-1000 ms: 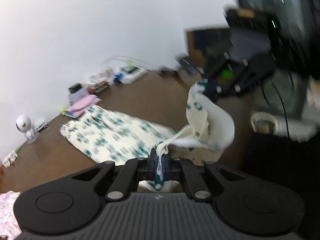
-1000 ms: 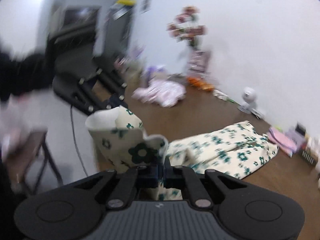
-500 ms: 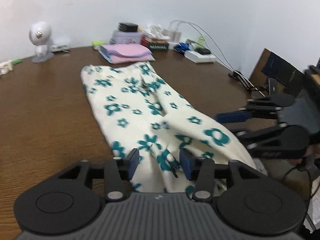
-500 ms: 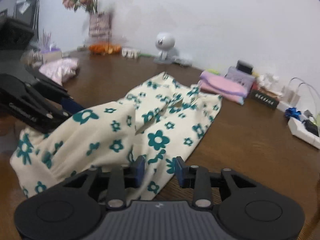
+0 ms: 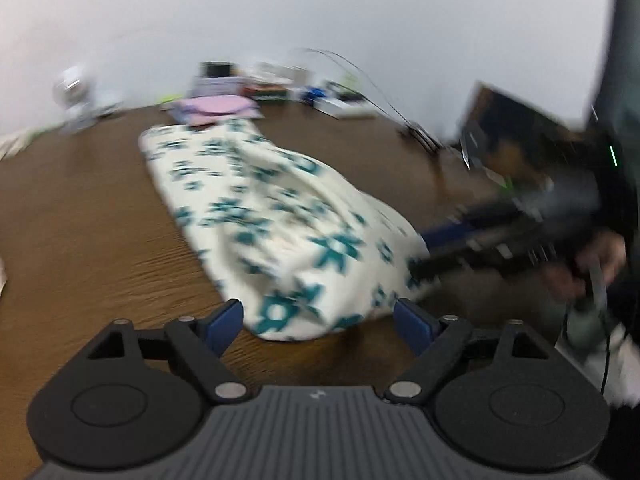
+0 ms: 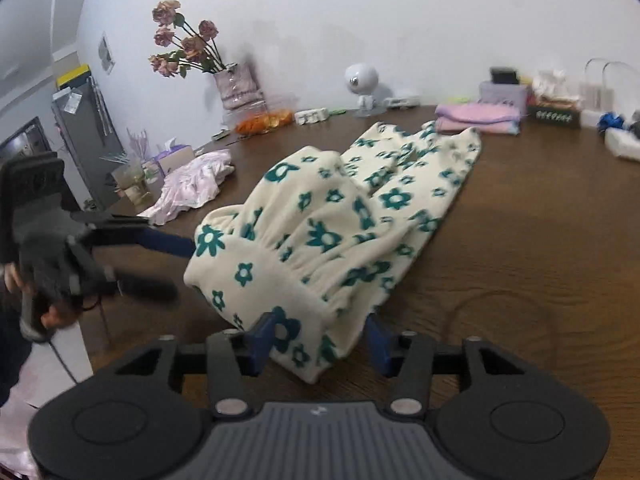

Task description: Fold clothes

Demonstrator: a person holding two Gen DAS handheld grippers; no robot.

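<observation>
- A dark brown wood-grain desk (image 6: 540, 240) stands against a plain white wall (image 6: 400, 12).
- Along the wall sit a vase of dried pink roses (image 6: 236, 84), a small white round-headed figure (image 6: 362, 80), a folded pink cloth (image 6: 478, 118) and some boxes and cables.
- A crumpled pale pink garment (image 6: 192, 188) lies on the desk's left part in the right wrist view.
- The cream garment with teal flowers (image 6: 340, 232) lies on the desk, folded over on itself. Its long axis runs from the near desk edge away toward the wall, the doubled, bunched end nearest both cameras.
- The left tongs (image 5: 320, 320) stand wide apart after just opening, the near fold between them, pads clear of it.
- The right tongs (image 6: 320, 338) have also just been opening; the cloth's near corner sits between them, apparently loose.
</observation>
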